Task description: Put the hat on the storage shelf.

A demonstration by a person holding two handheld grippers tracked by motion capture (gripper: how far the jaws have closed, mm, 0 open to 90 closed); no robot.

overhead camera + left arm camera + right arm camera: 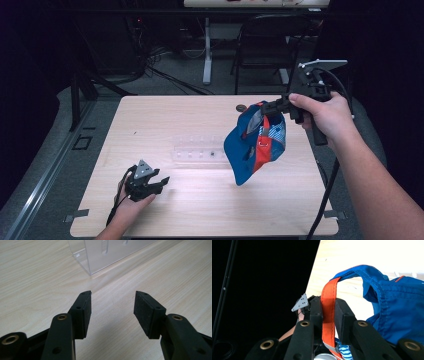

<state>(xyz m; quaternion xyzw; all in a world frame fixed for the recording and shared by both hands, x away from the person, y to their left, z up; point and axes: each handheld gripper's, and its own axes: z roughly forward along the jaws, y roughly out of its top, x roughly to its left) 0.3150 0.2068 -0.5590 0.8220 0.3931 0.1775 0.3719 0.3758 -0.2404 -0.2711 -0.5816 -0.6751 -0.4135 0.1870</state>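
My right claw (270, 107) is clenched on the cap (255, 145) strap, lifting it off the table (200, 210); next I'd bring it towards the released left claw (159, 182)

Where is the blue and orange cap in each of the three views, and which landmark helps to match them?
High view: the cap hangs right of centre above the table, from the right gripper.
Left gripper view: not in it.
Right gripper view: the cap is at the right, its orange strap clamped between the jaws.
Shared landmark: the light wooden table.
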